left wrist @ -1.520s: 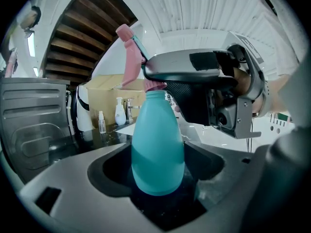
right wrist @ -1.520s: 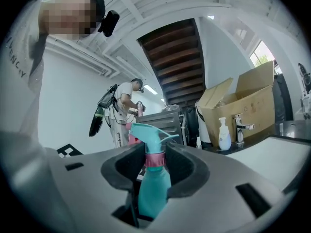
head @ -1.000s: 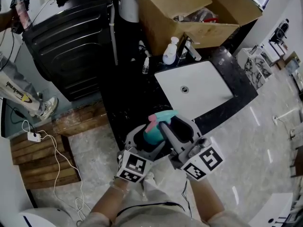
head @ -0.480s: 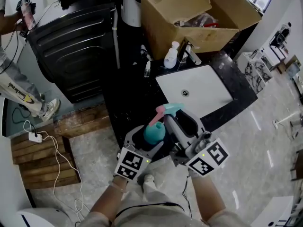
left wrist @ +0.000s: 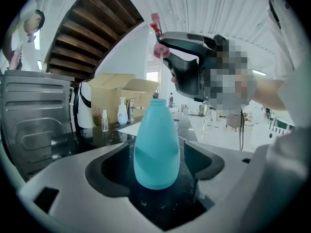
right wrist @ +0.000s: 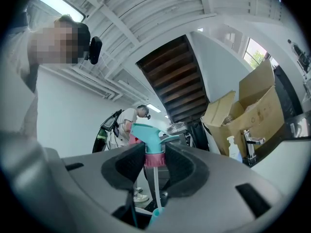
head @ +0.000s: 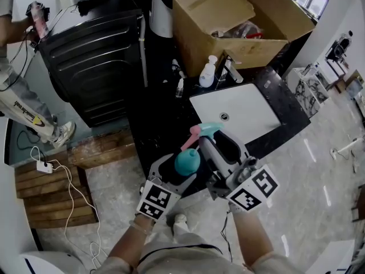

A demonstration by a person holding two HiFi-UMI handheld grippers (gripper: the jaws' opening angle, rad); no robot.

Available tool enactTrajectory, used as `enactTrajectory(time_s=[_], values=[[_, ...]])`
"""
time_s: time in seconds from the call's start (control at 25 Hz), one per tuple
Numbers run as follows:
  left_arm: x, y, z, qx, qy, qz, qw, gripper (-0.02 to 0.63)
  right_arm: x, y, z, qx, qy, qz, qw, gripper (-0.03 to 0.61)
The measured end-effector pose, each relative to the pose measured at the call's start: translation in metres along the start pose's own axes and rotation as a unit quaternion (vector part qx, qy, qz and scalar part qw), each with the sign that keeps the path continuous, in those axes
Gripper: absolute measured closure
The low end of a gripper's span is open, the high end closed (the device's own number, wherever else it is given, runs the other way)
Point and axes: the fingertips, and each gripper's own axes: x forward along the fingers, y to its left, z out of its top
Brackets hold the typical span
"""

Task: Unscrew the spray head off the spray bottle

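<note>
At the black counter's point(head: 162, 119) front edge, with open floor below, the left gripper point(head: 183, 165) has its jaws clamped on the teal spray bottle point(head: 187, 161). The right gripper point(head: 210, 146), jaws part-open, pinches the spray head point(head: 204, 131) at its pink collar, lifted off the neck. The left gripper view shows the bare neck and the dip tube point(left wrist: 161, 76) reaching it; the head view hides both. How deep the tube sits is unclear. The white sink point(head: 245, 116) is just ahead.

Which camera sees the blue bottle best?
The left gripper view: the bottle shows whole, neck to base. The head view shows only its top from above; the right gripper view catches just its neck.
</note>
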Motion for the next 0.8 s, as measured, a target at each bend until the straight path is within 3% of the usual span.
enactTrajectory(time_s=[0.64, 0.8], values=[[-0.044, 0.029, 0.029, -0.018, -0.063, 0.059, 0.9961, 0.277, 0.001, 0.007, 0.036, -0.005, -0.039, 0.018, 0.999, 0.443], [-0.060, 0.040, 0.035, -0.014, -0.077, 0.100, 0.9920, 0.414, -0.001, 0.006, 0.044, -0.008, -0.047, 0.017, 0.999, 0.443]])
